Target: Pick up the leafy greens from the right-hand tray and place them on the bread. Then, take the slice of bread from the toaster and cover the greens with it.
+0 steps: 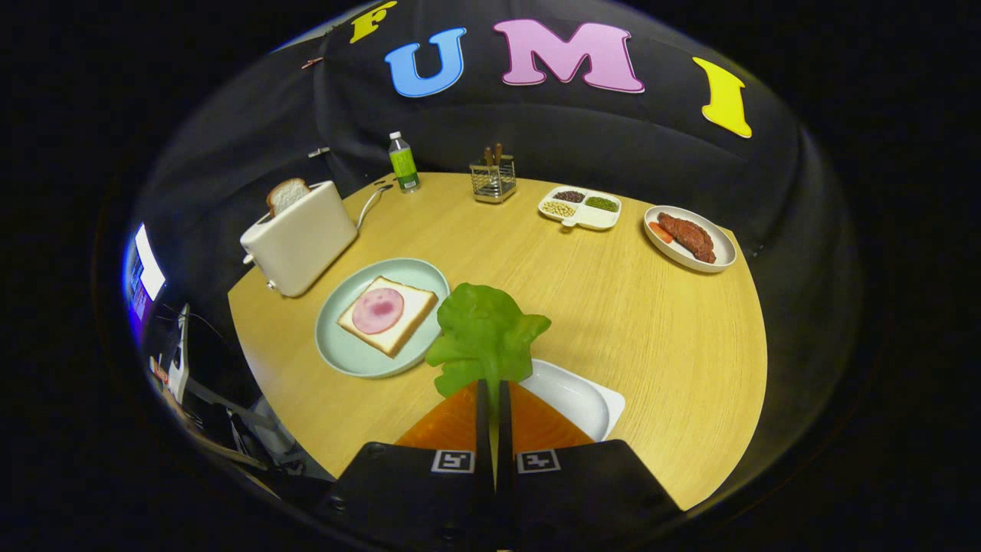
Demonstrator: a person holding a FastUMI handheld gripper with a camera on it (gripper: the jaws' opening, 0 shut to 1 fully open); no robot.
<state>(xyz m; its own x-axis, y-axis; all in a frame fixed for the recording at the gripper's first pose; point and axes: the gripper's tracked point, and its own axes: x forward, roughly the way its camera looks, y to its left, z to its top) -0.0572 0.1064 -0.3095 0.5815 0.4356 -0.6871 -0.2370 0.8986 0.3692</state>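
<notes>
Gripper (490, 391) clamps greens (484, 337) above white tray (590, 399), beside plate (337, 349) with bread (398, 326) and ham (378, 310). Toaster (299, 241) holds slice (287, 195) beyond; steak plate (720, 257) well apart.

jaws pinching leafy greens (484, 337), above tray (582, 399)

The two black fingers (481, 399) pinch the stem of the ruffled green lettuce leaf (484, 336), which stands just ahead of them above the white rectangular tray (582, 399). On the round wooden surface (651, 330), ahead and left, the pale green round plate (337, 345) carries a square bread slice topped with pink ham (387, 313). Beyond it stands the cream toaster (300, 239) with a slice of bread (287, 195) in its slot.
</notes>
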